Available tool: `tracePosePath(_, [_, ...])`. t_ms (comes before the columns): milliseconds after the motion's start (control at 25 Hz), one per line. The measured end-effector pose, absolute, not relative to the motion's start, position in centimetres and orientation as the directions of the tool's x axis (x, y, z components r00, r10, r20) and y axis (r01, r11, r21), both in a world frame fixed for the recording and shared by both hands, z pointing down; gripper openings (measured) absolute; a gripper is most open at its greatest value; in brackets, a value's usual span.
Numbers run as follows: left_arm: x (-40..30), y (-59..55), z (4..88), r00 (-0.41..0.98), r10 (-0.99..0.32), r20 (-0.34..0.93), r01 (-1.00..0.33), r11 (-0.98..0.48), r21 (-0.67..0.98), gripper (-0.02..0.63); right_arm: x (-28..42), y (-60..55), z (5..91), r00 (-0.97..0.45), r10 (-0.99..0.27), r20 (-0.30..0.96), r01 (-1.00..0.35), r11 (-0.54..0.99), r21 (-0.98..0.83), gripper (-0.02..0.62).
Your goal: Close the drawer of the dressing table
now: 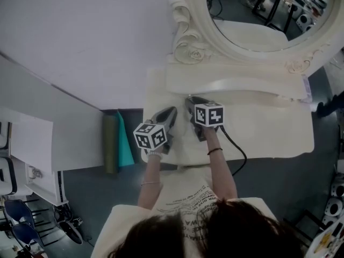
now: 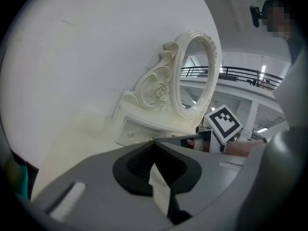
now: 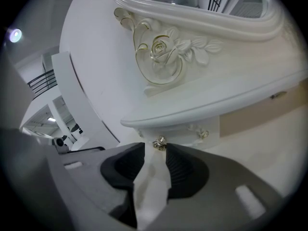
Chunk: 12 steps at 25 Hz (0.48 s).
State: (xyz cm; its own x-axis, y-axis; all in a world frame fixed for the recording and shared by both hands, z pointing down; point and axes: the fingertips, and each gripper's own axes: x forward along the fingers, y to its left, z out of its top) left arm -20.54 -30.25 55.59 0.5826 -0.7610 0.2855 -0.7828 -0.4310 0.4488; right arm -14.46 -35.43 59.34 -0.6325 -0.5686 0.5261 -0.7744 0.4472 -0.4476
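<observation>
A small cream dressing table with an oval mirror stands on a cream tabletop. Its drawer front sits under the curved ledge and carries a small gold knob. My right gripper is at that knob: the knob lies between the jaw tips, which stand a little apart from it and do not press on it. In the head view the right gripper points at the table's left end. My left gripper hovers beside it, left of the drawer, its tips together on nothing.
A green roll and a teal roll lie off the tabletop's left edge. A black cable trails from the right gripper. White cabinets stand at far left. A white wall rises behind the mirror.
</observation>
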Motion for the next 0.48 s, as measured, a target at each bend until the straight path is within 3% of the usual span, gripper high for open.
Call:
tracePosePath(200, [-20.2, -29.6, 54.4, 0.596, -0.762, 0.251, -0.769, -0.454, 0.450, -0.001, -13.7, -33.8, 59.0, -0.644, -0.546, 0.537, -0.765, 0.490, -0.419, 0.126])
tracePosePath(480, [-18.6, -27.2, 52.9, 0.654, -0.725, 0.216, -0.732, -0.533, 0.425, -0.001, -13.6, -30.1, 55.7, -0.745, -0.536, 0.397, -0.667, 0.607, -0.432, 0.101])
